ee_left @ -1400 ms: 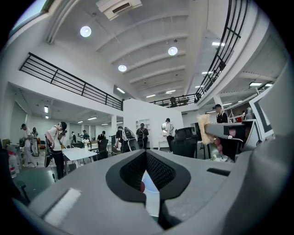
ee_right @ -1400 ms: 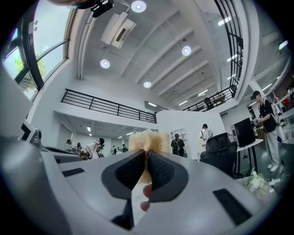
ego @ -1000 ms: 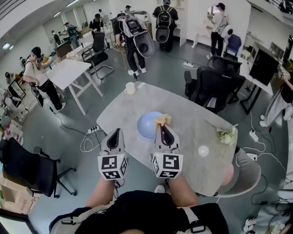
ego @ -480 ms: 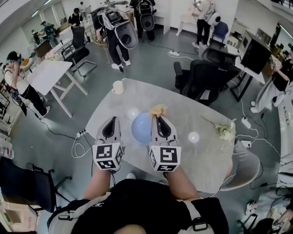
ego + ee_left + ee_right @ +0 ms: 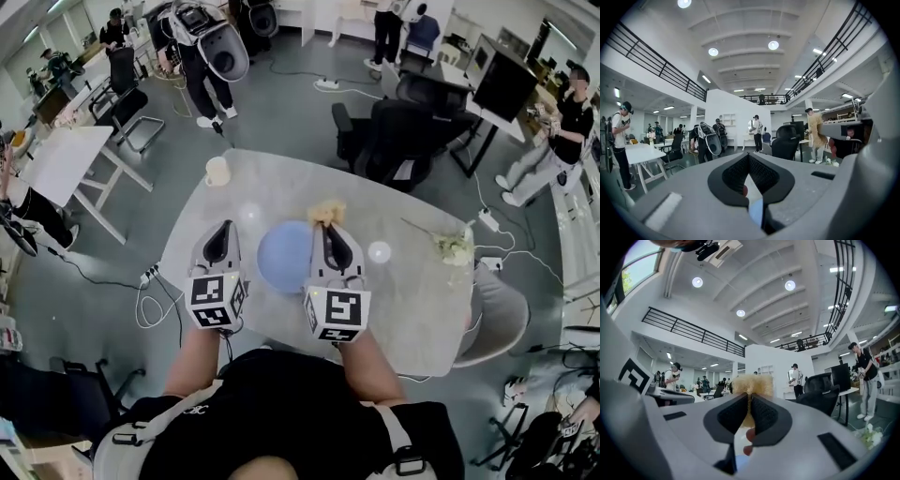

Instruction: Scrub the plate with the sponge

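Note:
A light blue plate [image 5: 281, 258] lies on the grey oval table [image 5: 412, 309], between my two grippers. My right gripper [image 5: 325, 227] hangs over the plate's right rim, shut on a yellow sponge [image 5: 325, 213] that sticks out past the fingertips at the plate's far edge. In the right gripper view the sponge [image 5: 752, 383] fills the tip of the right gripper [image 5: 750, 401]. My left gripper [image 5: 225, 231] hovers just left of the plate, shut and holding nothing. In the left gripper view the left gripper [image 5: 749, 159] has its pads together, and a sliver of the blue plate [image 5: 756, 212] shows below them.
A cream cup [image 5: 217, 171] stands at the table's far left edge, and white flowers [image 5: 454, 247] lie at its right. A black office chair [image 5: 394, 131] is behind the table and a grey chair [image 5: 495, 319] at its right. People stand around the room.
Both grippers have moved forward over the table; the left one, earlier off the table's near-left edge, now hangs beside the plate. The sponge stays in the right gripper.

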`<act>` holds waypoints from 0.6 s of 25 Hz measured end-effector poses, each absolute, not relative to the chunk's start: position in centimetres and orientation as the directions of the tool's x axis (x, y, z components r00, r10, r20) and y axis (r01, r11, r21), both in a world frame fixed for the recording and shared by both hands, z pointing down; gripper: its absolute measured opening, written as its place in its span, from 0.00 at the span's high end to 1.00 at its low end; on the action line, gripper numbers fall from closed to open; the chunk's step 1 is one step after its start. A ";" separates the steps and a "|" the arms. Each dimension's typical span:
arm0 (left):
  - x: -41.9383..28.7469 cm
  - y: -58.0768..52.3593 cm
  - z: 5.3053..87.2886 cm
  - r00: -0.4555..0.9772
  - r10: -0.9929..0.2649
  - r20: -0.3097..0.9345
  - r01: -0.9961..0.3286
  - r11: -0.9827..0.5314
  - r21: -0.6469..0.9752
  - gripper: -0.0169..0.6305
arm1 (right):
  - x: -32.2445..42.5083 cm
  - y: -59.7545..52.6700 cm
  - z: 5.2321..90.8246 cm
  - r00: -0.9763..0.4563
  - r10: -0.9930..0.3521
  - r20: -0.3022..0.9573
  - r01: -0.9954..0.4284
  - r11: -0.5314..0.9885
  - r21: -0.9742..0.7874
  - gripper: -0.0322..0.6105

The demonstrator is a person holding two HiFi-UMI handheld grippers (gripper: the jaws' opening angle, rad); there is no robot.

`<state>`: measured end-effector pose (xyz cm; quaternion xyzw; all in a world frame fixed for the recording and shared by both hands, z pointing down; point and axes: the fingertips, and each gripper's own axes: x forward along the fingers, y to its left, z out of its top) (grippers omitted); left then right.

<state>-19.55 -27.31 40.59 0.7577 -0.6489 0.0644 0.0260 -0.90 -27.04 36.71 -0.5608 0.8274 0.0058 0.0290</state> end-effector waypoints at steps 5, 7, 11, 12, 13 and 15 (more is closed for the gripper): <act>-18.8 -29.1 42.4 0.215 -0.963 0.163 -0.975 -0.221 -0.022 0.97 | 0.3 -27.4 37.7 -0.307 -0.951 -0.031 -0.952 0.307 -0.003 0.92; -18.5 -29.8 44.1 0.235 -0.950 0.203 -0.969 -0.245 -0.024 0.96 | 0.7 -27.3 38.0 -0.283 -0.959 -0.022 -0.959 0.282 0.008 0.92; -18.1 -31.1 49.5 0.256 -0.911 0.323 -0.960 -0.278 -0.024 0.90 | 1.3 -27.3 38.0 -0.244 -0.970 -0.023 -0.970 0.243 0.023 0.92; -18.1 -31.2 51.0 0.257 -0.900 0.352 -0.959 -0.283 -0.024 0.90 | 1.5 -27.3 38.0 -0.235 -0.972 -0.021 -0.972 0.235 0.023 0.92; -18.1 -31.4 52.3 0.260 -0.887 0.382 -0.957 -0.288 -0.018 0.90 | 1.7 -27.2 38.1 -0.226 -0.974 -0.018 -0.974 0.226 0.022 0.92; -18.1 -31.5 54.7 0.276 -0.854 0.440 -0.954 -0.298 0.019 0.90 | 2.1 -27.2 38.4 -0.209 -0.978 -0.006 -0.978 0.209 0.018 0.92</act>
